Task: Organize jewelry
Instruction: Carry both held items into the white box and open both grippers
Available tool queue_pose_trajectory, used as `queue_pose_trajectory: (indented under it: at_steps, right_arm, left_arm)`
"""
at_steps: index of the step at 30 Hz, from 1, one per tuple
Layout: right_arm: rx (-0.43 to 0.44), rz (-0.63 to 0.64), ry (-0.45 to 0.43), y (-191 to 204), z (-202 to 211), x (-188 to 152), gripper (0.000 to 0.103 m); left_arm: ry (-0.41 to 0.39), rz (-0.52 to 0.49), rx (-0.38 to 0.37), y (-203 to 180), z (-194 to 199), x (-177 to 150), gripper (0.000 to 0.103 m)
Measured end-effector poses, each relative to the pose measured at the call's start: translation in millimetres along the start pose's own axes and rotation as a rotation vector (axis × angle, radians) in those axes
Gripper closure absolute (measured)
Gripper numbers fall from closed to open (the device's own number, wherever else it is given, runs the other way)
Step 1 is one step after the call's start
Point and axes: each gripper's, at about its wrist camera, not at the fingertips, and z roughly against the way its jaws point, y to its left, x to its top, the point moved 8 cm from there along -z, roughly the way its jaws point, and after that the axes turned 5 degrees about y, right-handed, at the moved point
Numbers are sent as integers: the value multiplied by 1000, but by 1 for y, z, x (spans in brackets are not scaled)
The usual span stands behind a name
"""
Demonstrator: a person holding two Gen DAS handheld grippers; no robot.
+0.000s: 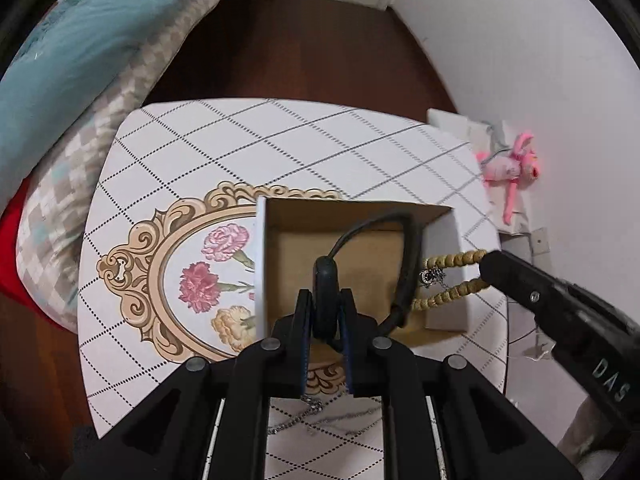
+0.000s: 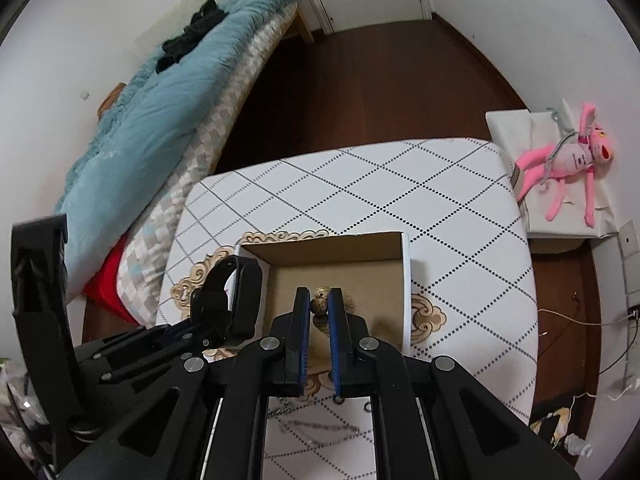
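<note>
An open cardboard box (image 1: 352,206) with white outer walls stands on the patterned table (image 1: 280,140). My left gripper (image 1: 325,300) is shut on a black watch-like band (image 1: 404,240) and holds it over the box. My right gripper (image 2: 320,300) is shut on a wooden bead bracelet (image 2: 321,300) over the box (image 2: 324,246). In the left wrist view the bracelet (image 1: 452,260) hangs over the box's right wall, with a small silver charm (image 1: 430,278) on it. The band (image 2: 240,280) also shows in the right wrist view at the box's left wall.
Thin silver chains (image 1: 316,416) lie on the table in front of the box, also seen below my right gripper (image 2: 312,424). A bed with a teal blanket (image 2: 160,100) borders the table's left. A pink plush toy (image 2: 568,160) lies on a white box at the right.
</note>
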Motion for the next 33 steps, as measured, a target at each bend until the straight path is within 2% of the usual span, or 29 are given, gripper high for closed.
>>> queue_pose_trajectory:
  at_steps: [2,4,5,6,8,10,11,12,14,16,17,18,19,23,27,33]
  right_arm:
    - [3,1,24,-1,-12,3,94]
    - [5,9,57,-2,-25,6,94]
    - [8,4,70,-3,-30,7,93]
    - [12,-4,91,-5,-36,8,93]
    - [14,-22,133,-10,-46,7,91]
    - [6,-34,152,-17,-52,5,72]
    - [-5,-39,147,-20,-52,5,57]
    - [-17,-42,139,-24,-51,5,49]
    - [-47,-36,123,-30,-48,4,46]
    - [-98,-22,110,-35,-46,1,38]
    - [-138,-6,100,-37,-45,-1,27]
    - [-177,8,89,-40,-43,-3,17]
    - [-230,25,77,-43,-42,-6,14]
    - [-347,76,58,-48,-45,-16,4]
    - [-385,85,55,-50,-53,-27,3]
    - [-365,66,55,-50,-55,-34,3]
  left_arm:
    - [5,13,-27,0,-2,7,88]
    - [7,37,-38,3,-3,13,71]
    - [-5,43,-34,5,-1,16,50]
    - [-15,49,-29,7,2,19,36]
    - [-47,59,-15,12,7,22,29]
    - [-63,55,19,18,8,21,26]
    - [-70,54,35,21,8,21,17]
    - [-81,53,54,24,8,20,10]
    - [-98,51,88,29,5,18,8]
    - [-122,47,140,34,2,12,5]
    - [-130,43,153,35,0,12,0]
    - [-144,35,182,37,-2,8,0]
    - [-153,30,201,39,-3,6,0]
    - [-151,7,247,43,-13,-2,0]
    - [-140,11,261,47,-19,-9,0]
    - [-154,24,252,47,-8,-13,0]
